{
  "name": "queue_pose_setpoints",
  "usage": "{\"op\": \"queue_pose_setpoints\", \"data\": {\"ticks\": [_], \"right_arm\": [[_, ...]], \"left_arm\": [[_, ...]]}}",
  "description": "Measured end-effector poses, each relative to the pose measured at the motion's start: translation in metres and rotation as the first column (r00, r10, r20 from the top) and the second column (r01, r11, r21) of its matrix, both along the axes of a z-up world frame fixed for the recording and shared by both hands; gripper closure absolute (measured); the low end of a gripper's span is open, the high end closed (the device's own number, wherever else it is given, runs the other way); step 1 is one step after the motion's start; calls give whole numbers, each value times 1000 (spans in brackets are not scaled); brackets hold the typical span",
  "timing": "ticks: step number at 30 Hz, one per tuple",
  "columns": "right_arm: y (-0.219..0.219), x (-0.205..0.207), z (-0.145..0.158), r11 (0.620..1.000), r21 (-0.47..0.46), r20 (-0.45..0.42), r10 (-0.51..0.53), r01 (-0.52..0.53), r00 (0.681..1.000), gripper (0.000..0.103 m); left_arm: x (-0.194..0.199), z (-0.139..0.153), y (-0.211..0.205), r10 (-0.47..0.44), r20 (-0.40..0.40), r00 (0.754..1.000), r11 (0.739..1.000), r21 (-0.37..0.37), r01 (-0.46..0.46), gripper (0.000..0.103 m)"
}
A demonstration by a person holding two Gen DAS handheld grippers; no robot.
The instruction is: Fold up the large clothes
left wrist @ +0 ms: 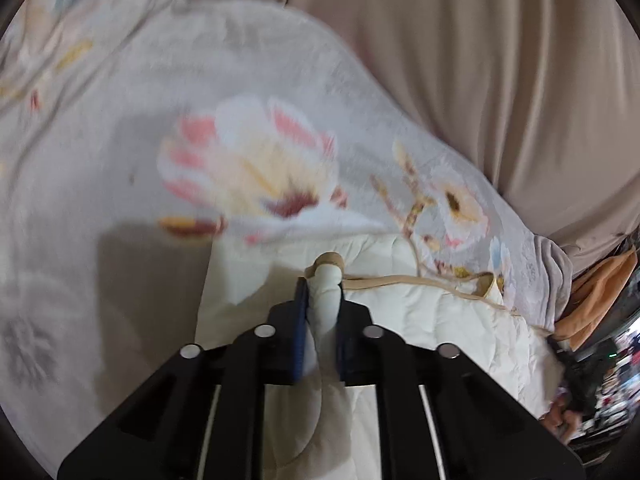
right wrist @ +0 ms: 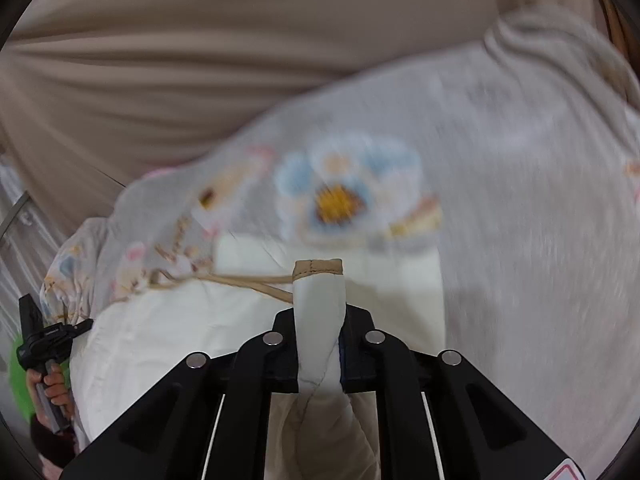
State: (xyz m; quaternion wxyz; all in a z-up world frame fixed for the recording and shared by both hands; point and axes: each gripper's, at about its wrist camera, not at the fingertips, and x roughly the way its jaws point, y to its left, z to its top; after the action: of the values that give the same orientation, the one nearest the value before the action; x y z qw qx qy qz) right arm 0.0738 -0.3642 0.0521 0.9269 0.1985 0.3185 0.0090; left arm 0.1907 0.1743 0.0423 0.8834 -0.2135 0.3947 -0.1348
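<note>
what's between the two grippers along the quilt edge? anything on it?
Only tan piping on the white quilt, running from right gripper toward left gripper; nothing on it, in either wrist view.

The quilt (left wrist: 440,320) is cream-white with tan piping. The bedsheet (left wrist: 140,120) is pale grey, printed with pink, white and blue flowers. The curtain (left wrist: 500,60) is plain beige.

right gripper (right wrist: 320,320) fingers clamped | white quilt (right wrist: 180,332) edge pinched | flowered sheet (right wrist: 520,200) beneath

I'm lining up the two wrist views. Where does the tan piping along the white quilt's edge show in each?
Left wrist: tan piping runs right from the left gripper.
Right wrist: tan piping runs left from the right gripper.
Shared landmark: floral sheet.
</note>
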Motion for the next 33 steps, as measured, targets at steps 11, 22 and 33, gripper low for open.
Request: {"op": "queue_pose_setpoints", "data": {"ticks": [11,22,33], "right_arm": [[-3,39,-25,996,-77,-47,-55,51,997,96],[2,33,-28,981,-155,-85,-131,117,988,72],[166,25,30,917,-149,38,380,-371,924,82]], "left_arm": [[36,-34,-15,17,-37,999,989,146,-11,93],[5,-4,-5,111,103,988,970,206,-130,60],[-38,48,-138,-268,174,948,924,326,202,55]]}}
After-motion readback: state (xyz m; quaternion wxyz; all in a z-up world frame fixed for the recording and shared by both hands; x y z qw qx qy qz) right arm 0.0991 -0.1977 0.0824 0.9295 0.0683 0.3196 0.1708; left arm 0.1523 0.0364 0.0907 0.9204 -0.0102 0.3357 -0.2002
